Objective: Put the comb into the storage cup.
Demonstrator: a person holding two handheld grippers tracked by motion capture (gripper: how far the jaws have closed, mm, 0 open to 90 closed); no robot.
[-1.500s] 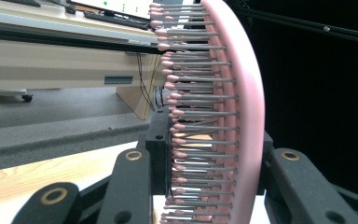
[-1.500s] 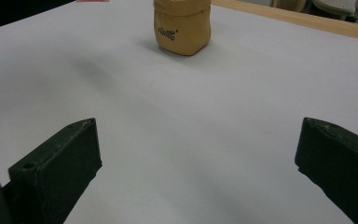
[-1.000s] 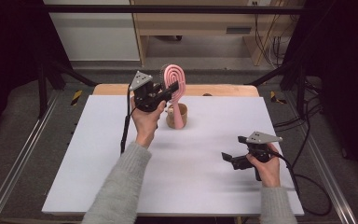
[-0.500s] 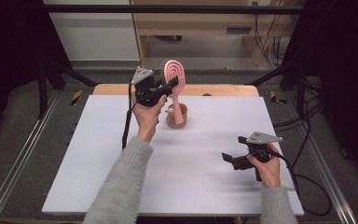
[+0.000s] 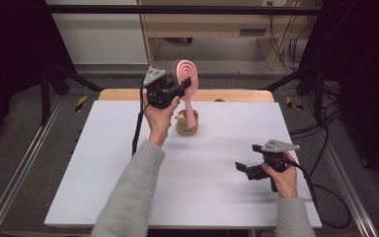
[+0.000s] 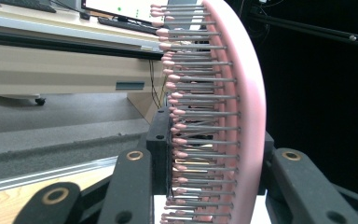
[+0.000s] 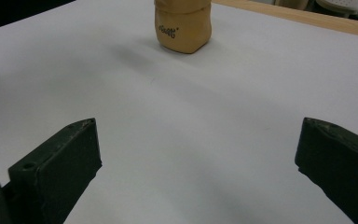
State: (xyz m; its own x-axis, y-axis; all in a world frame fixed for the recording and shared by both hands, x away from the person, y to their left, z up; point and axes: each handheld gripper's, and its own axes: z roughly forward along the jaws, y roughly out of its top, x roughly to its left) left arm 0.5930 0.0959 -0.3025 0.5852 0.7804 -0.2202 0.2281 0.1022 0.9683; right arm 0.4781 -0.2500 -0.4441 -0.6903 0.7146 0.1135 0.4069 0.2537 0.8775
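Now L claw point(image 5: 183, 86) grips pink brush point(image 5: 186, 79)

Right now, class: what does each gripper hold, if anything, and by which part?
The left gripper is shut on the pink hairbrush, clamping its bristled head, handle pointing down into the tan holder. The right gripper is open and holds nothing.

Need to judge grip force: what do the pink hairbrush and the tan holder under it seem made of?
Hairbrush: looks like smooth, matte pink plastic, judging by its even curved back; the bristles seem to be thin metal pins with pink ball tips. Holder: tan, matte, with soft rounded edges and small printed lettering; possibly rubber or silicone, though ceramic cannot be ruled out.
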